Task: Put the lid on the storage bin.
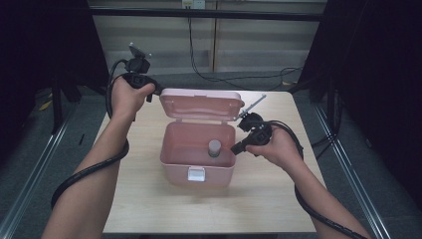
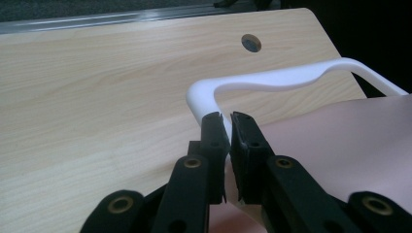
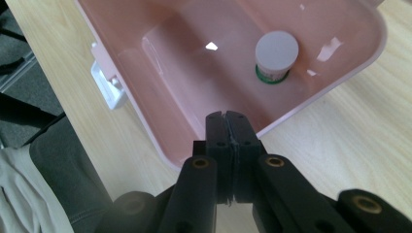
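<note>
A pink plastic box (image 1: 174,174) stands open in the middle of the wooden table, its lid (image 1: 199,104) tipped up at the back. A small bottle with a grey cap (image 1: 214,148) stands upright inside, seen from above in the right gripper view (image 3: 276,53). My left gripper (image 2: 226,119) is shut on the lid's white handle (image 2: 272,80), next to the lid's pink outer face (image 2: 340,145); from above, this left gripper (image 1: 155,92) is at the lid's back left corner. My right gripper (image 3: 227,116) is shut on nothing, above the box's rim (image 3: 145,131) at its right side (image 1: 235,148).
A white latch (image 3: 109,85) sits on the box's front wall (image 1: 196,174). The light wooden table (image 1: 149,199) has bare room in front of and beside the box, and a cable hole (image 2: 250,42) near its back edge. Black cables trail from both grippers past the forearms.
</note>
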{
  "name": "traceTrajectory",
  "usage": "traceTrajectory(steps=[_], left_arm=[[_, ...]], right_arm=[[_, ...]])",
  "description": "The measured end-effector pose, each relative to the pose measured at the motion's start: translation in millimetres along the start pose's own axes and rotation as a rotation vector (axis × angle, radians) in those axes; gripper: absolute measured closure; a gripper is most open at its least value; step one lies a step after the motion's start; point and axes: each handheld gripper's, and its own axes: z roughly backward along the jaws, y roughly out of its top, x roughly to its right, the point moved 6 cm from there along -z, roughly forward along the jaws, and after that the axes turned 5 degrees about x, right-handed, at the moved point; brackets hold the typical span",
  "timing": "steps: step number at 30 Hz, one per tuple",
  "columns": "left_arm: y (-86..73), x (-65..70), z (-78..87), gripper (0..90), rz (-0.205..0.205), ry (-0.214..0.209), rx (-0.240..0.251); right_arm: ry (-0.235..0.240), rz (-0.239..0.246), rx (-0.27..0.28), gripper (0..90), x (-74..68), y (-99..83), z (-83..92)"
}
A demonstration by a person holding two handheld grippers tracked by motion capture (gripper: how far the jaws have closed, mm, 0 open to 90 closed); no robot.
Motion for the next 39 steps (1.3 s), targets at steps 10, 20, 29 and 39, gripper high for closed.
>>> traceTrajectory(steps=[10, 20, 29, 39], left_arm=[[-7.2, 1.1, -2.6, 84.0, -0.002, -0.005, -0.008], [-13.6, -0.6, -6.1, 83.8, -0.003, -0.012, -0.024], [-16.5, -2.6, -5.4, 83.8, 0.0, -0.011, -0.027], [-22.2, -3.6, -5.7, 84.1, -0.002, -0.017, -0.031]], right_arm=[[-0.02, -0.024, 0.032, 90.0, 7.1, 2.4, 8.4], [-0.032, -0.029, 0.056, 90.0, 9.9, 9.6, 12.3], [-0.036, -0.019, 0.061, 90.0, 11.1, 13.9, 16.6], [-0.038, -0.013, 0.056, 90.0, 8.0, 21.5, 16.9]])
